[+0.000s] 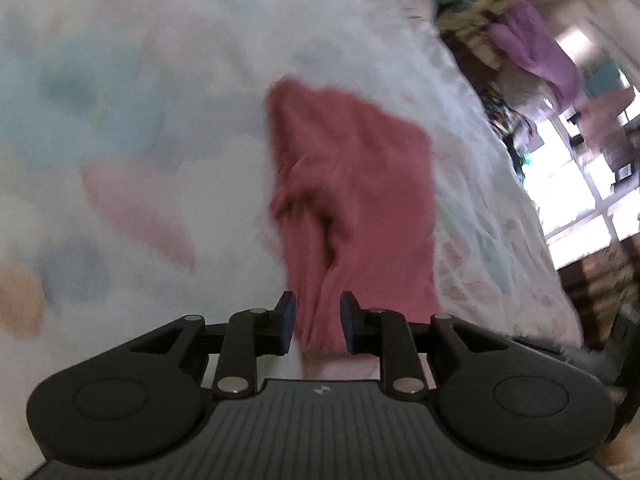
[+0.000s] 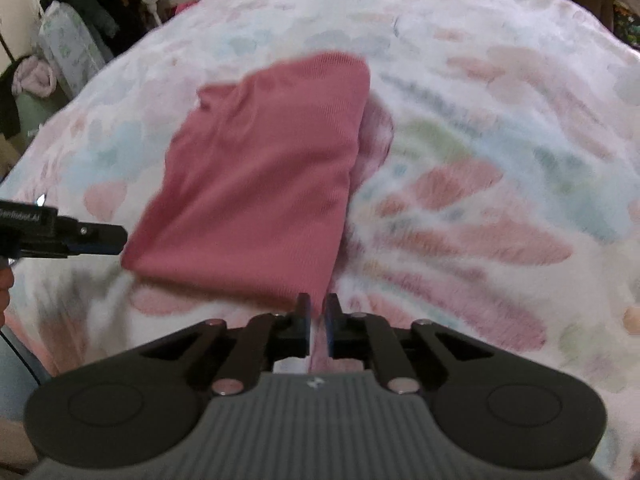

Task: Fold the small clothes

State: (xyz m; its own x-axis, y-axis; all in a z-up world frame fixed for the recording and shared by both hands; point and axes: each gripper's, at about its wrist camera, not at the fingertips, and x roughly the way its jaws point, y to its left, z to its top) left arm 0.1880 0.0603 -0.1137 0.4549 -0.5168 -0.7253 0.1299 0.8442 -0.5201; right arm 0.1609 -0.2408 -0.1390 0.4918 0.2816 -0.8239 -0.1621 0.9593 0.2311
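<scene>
Pink garment (image 2: 256,176) lying part-folded on the flowery bed cover (image 2: 500,128); right tongs (image 2: 317,312) clenched on its near corner, probably pinning it; left tongs (image 1: 317,322) released astride a bunched edge, likely regripping

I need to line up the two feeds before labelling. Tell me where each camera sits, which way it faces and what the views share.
Left wrist view: sits on the left hand-held gripper, looking down along its fingers at the pink garment on the patterned bedspread; garment fabric lies between its parted jaws.
Right wrist view: sits on the right hand-held gripper, jaws nearly together at the garment's near corner; the left hand-held gripper enters from the left edge.
Shared: the garment, the bedspread and the left hand-held gripper.
</scene>
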